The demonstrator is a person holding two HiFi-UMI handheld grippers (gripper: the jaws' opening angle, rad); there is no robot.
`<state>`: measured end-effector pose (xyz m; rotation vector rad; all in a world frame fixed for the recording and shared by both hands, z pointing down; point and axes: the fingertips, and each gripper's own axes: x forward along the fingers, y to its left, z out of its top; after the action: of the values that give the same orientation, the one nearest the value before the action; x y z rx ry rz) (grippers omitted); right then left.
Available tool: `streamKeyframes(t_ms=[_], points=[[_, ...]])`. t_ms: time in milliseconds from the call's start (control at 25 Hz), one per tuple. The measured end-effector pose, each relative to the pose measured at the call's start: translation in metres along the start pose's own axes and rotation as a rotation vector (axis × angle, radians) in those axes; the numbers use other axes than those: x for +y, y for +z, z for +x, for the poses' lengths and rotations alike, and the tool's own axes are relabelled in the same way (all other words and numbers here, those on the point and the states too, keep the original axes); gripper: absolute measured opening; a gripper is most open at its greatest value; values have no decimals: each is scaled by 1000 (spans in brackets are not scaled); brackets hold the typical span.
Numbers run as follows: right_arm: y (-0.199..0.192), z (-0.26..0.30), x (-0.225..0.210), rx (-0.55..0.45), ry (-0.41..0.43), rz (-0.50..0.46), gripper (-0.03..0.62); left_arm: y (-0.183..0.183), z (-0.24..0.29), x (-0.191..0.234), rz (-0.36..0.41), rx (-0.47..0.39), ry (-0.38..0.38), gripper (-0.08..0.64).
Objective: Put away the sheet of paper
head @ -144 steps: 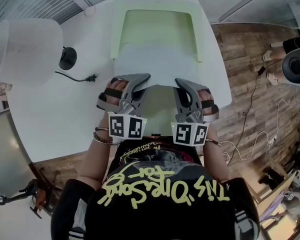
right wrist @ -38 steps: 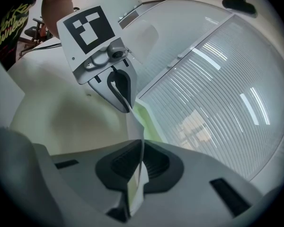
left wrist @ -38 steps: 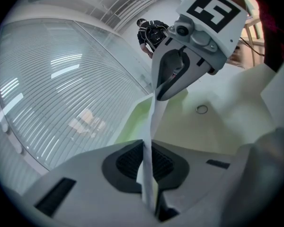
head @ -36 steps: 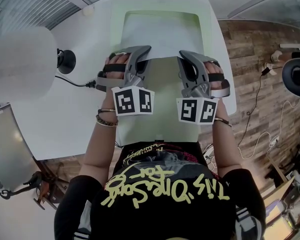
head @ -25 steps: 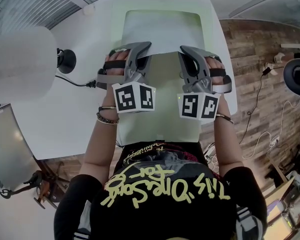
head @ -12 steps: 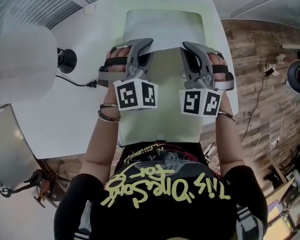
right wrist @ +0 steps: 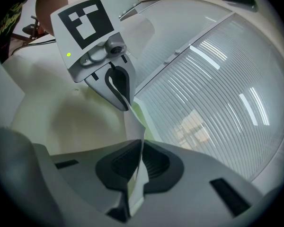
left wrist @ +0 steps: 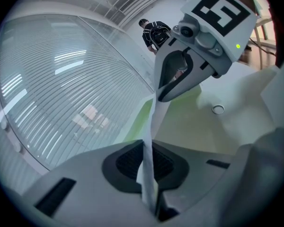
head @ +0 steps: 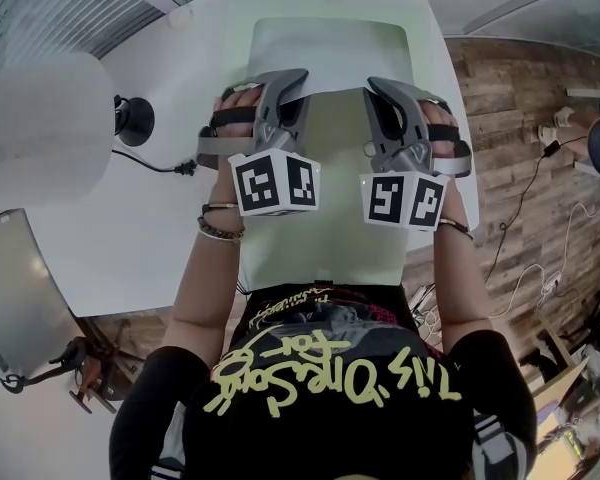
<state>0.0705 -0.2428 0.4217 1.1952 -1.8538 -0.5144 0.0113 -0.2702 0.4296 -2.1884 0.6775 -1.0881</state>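
Pinching the sheet of paper (head: pixel 325 56) along its near edge, the left tongs (head: pixel 296 76) and the right tongs (head: pixel 374 83) are both shut flat on it, one toward each corner. Each gripper view shows the thin sheet running edge-on straight between that gripper's own pads. The sheet sits in the upper middle of the head view, over the far end of a pale green folder (head: pixel 320 223) that lies on the white bench (head: pixel 130 228). Whether it is inside the folder or only lying on top of it I cannot tell.

The likeliest trouble from here is buckling. If the two tongs drift toward each other or push forward unevenly, the span between them would probably bow and crease, or the far edge could catch on the folder's lip. Pulling them apart could tear so light a sheet at the pinch points. Letting go with one side first would likely let the paper swing askew, and the slick folder could slide across the bench under a push.

The paper is plain white with no print that I can make out. It is very thin, its near edge fairly straight between the tongs, with a slight wave where it leaves the pads.
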Motion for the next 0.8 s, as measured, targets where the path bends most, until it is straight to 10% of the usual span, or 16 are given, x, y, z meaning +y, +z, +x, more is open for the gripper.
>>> streamKeyframes(t_ms=[800], points=[[1, 14, -9, 12, -12, 1, 9, -4, 8, 11, -41, 8, 8, 11]])
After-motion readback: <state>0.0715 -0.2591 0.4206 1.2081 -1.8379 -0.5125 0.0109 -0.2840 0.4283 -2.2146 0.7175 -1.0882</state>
